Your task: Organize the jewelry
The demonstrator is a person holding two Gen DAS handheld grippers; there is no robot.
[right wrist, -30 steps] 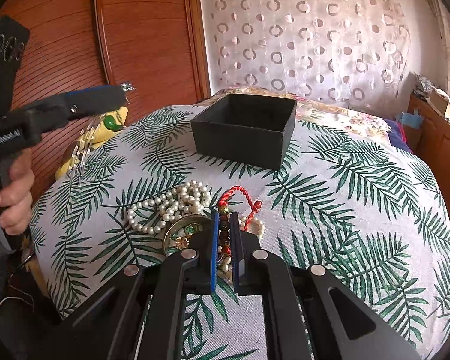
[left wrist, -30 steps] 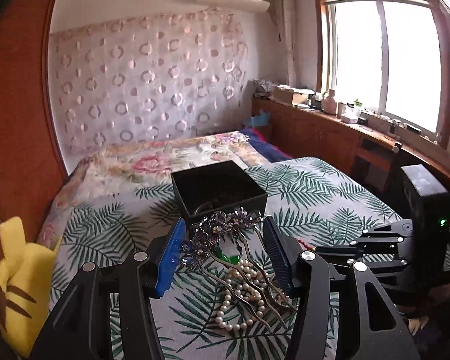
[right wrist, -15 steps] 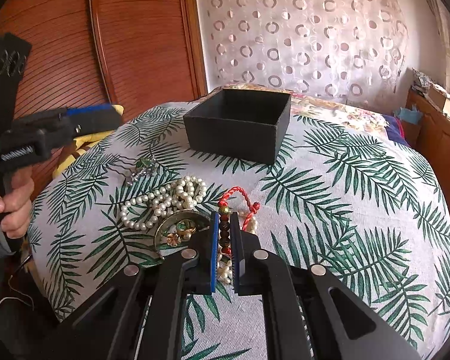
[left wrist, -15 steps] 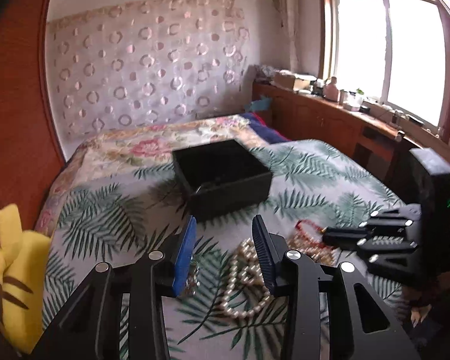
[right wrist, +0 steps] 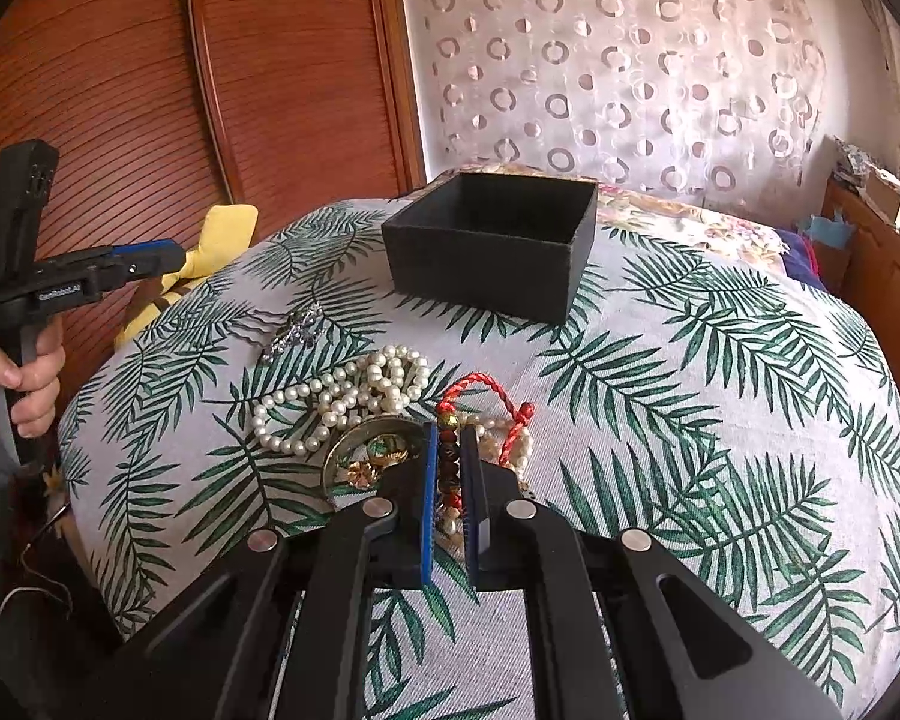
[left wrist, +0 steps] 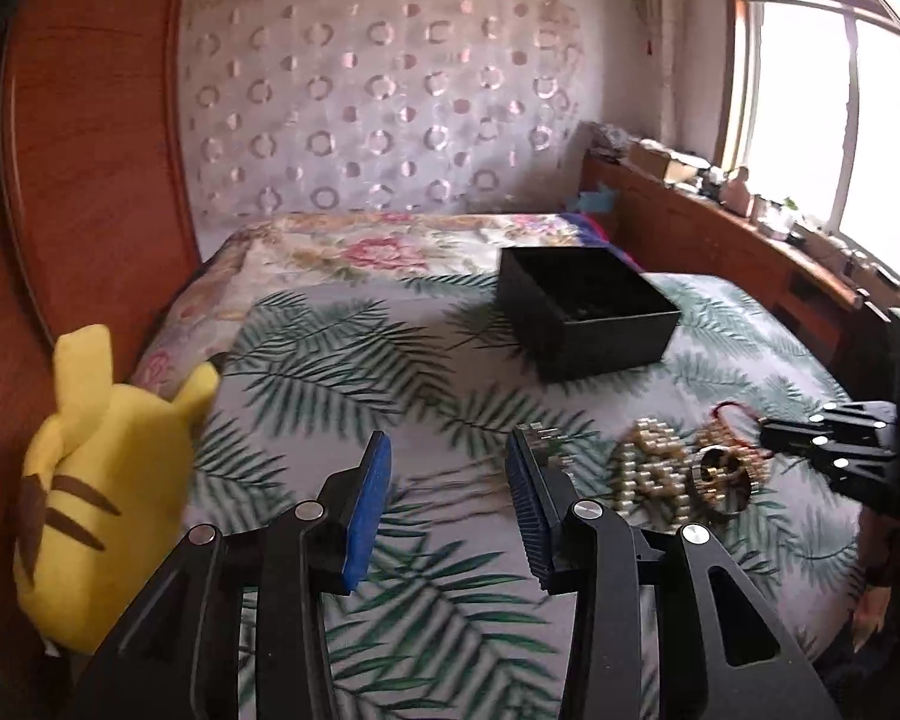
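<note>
My left gripper (left wrist: 450, 480) stands open over bare leaf-print bedspread (left wrist: 342, 360) with nothing between its fingers; it also shows side-on as the left gripper (right wrist: 150, 258). The silver flowered hairpins (right wrist: 294, 327) lie on the bed, blurred in the left wrist view just right of my fingers as hairpins (left wrist: 540, 435). A pearl necklace (right wrist: 354, 396), a gold bangle (right wrist: 372, 450) and a red cord bracelet (right wrist: 486, 396) lie in a heap. My right gripper (right wrist: 448, 438) is shut on a beaded bracelet (right wrist: 448, 471). The open black box (right wrist: 492, 240) stands behind.
A yellow plush toy (left wrist: 102, 480) leans at the bed's left edge against a red-brown wooden panel (right wrist: 120, 90). A person's hand (right wrist: 24, 378) grips the left tool's handle. A wooden counter (left wrist: 750, 258) with clutter runs under the window on the right.
My left gripper let go of the flowered hairpins, which now lie on the bed. Its jaws narrowed and it swung left and lower toward the plush toy. The right gripper kept still.
</note>
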